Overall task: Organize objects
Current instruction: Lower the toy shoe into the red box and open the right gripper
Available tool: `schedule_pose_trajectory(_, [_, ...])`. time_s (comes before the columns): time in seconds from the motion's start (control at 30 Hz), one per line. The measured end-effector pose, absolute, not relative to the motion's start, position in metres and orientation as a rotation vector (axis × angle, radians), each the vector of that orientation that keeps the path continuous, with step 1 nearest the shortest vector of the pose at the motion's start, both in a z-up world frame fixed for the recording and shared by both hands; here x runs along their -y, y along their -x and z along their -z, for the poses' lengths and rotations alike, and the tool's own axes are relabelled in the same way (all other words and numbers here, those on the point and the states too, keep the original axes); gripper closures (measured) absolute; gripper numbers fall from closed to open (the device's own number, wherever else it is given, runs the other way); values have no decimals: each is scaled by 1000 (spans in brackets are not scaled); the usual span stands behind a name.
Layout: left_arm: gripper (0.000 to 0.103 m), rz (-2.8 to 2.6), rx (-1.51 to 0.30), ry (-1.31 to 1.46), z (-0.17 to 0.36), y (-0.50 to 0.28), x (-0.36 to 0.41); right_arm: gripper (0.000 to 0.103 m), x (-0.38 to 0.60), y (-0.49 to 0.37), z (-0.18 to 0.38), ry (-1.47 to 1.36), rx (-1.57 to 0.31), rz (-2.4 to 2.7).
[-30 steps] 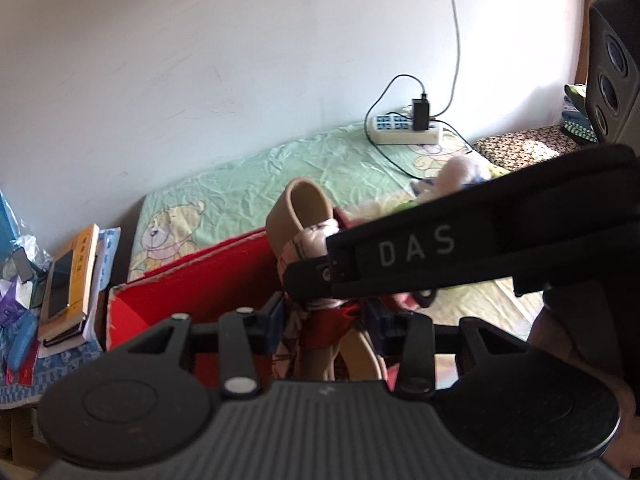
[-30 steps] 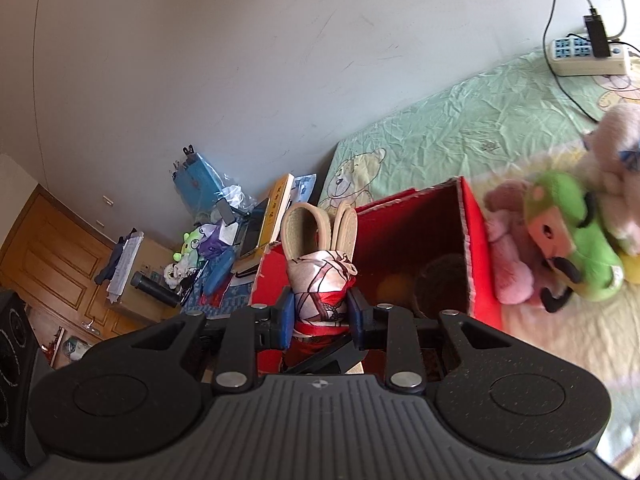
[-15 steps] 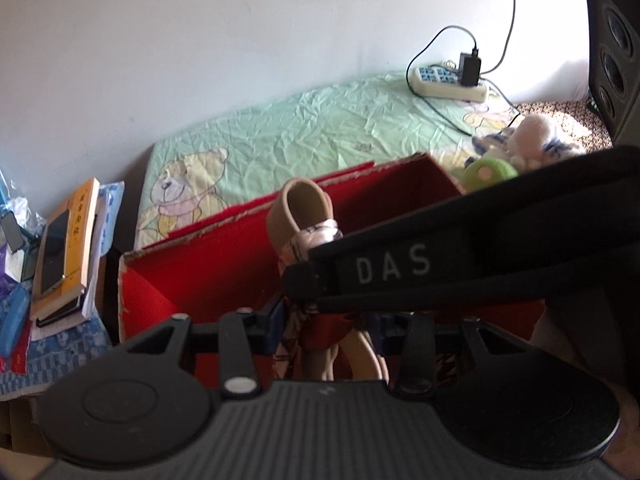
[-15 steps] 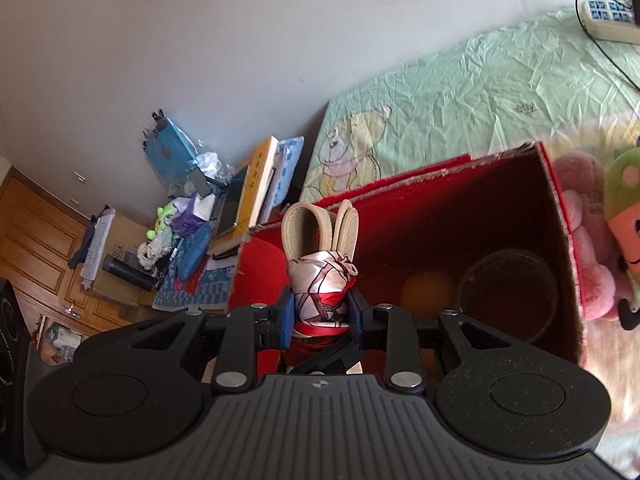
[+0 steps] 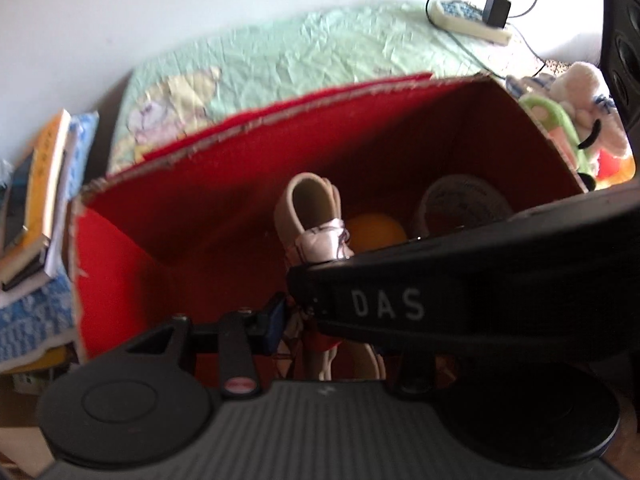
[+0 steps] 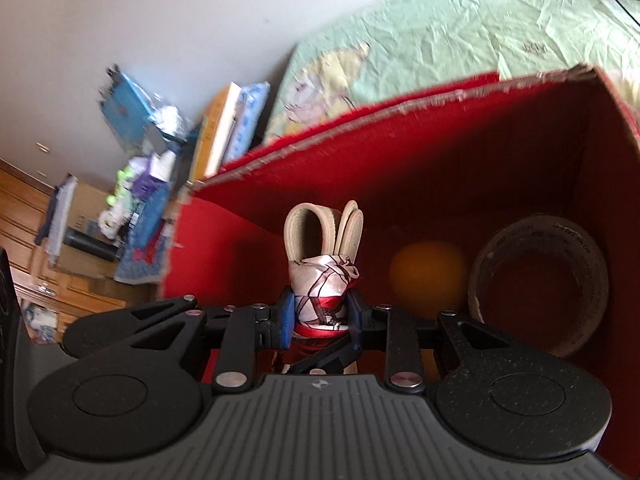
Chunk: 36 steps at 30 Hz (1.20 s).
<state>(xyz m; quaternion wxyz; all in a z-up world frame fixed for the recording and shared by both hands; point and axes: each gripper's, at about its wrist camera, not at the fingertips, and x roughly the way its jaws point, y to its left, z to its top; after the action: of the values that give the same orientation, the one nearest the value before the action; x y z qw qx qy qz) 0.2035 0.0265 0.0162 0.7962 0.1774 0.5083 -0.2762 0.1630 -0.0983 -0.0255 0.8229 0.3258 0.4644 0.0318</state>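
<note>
A beige folded slipper bundle wrapped in a white-and-red patterned cloth (image 6: 323, 286) stands upright over the open red-lined cardboard box (image 6: 400, 152). Inside, an orange ball (image 6: 426, 280) lies just left of a dark round container (image 6: 540, 284).
</note>
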Motion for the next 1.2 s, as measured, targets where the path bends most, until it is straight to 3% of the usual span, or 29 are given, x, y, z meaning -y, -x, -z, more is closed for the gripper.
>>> schedule_pose_trajectory(0.3, [56, 601, -1155, -372, -2, -216, -32, 75, 93, -181, 39, -635, -1095, -25])
schedule_pose_trajectory(0.67, [38, 565, -1114, -358, -7, -215, -52, 75, 101, -181, 46, -657, -1138, 11])
schedule_pose_trajectory(1.03, [39, 531, -1097, -380, -4, -204, -62, 65, 109, -186, 55, -697, -1244, -36])
schedule_pose_trajectory(1.2, [38, 516, -1106, -367, -1, -204, -60, 73, 108, -184, 52, -664, -1252, -38])
